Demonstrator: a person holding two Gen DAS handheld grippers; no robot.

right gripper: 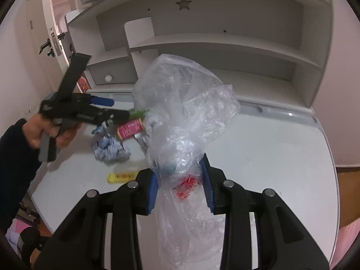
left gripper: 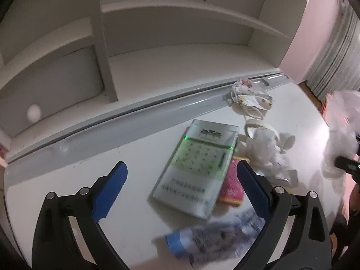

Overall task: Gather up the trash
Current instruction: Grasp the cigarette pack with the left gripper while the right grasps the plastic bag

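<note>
Near the desk's (right gripper: 270,157) front edge, your right gripper (right gripper: 180,186) pinches the neck of a clear crumpled plastic bag (right gripper: 184,103), its blue pads pressed into the film. Your left gripper (left gripper: 182,189) hangs spread wide and empty above the trash toward the back rail: a glossy white-and-green box (left gripper: 195,168), a pink packet (left gripper: 231,186) touching it, and a blurred blue-and-white wrapper (left gripper: 213,238).

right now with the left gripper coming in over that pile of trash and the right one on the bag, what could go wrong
1. The open left gripper straddles the flat green-and-white packet, which overlaps the pink wrapper; closing may slide it away or take both.
2. The right gripper pinches only bunched film of the clear plastic bag, so it may slip, and its mouth looks closed.
3. The yellow wrapper near the desk edge could get knocked off.
</note>
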